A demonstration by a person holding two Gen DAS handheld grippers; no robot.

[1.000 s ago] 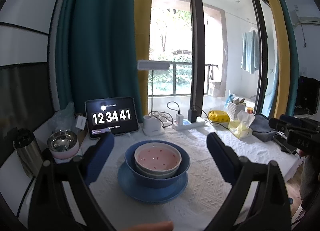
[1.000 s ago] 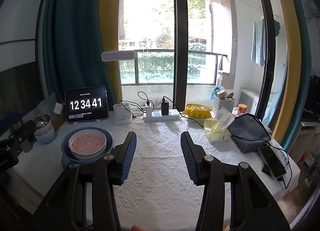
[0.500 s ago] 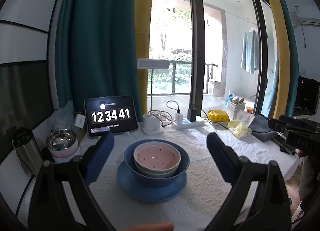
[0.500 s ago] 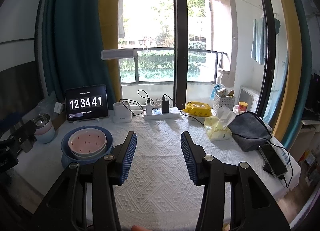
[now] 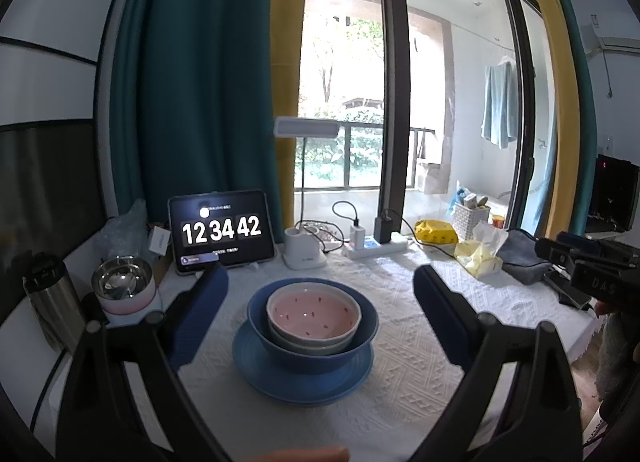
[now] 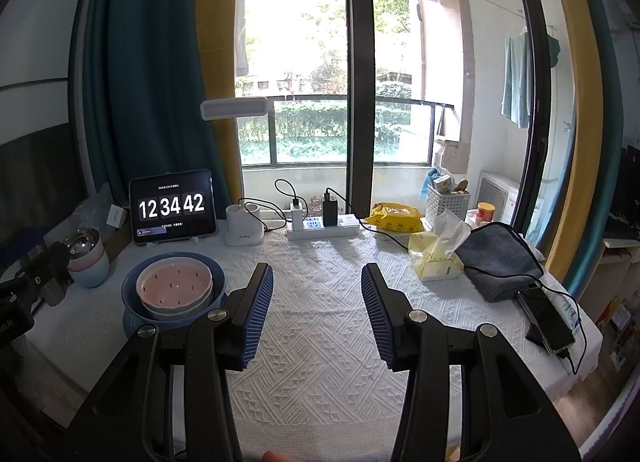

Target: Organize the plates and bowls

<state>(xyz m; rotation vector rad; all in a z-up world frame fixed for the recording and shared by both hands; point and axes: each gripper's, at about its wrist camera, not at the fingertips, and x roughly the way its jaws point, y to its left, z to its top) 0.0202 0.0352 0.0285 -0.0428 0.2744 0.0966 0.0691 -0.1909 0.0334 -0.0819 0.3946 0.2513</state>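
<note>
The left gripper (image 5: 320,286) hung with its jaws spread wide, nothing between them, and the right gripper (image 6: 317,294) likewise stood spread and empty over bare white tablecloth (image 6: 320,342). Near the table's left edge sat one stack: one blue plate (image 5: 303,376) carrying one blue bowl (image 5: 312,332), which nested a pale bowl (image 5: 308,344) and one pink bowl (image 5: 314,312). One steel-lined cup (image 5: 122,290) stood at the left edge beside one flask (image 5: 54,298). Along the far edge stood one clock tablet (image 5: 221,231), one lamp base (image 5: 303,248) and one power strip (image 5: 376,248); nothing blocked the stack.
</note>
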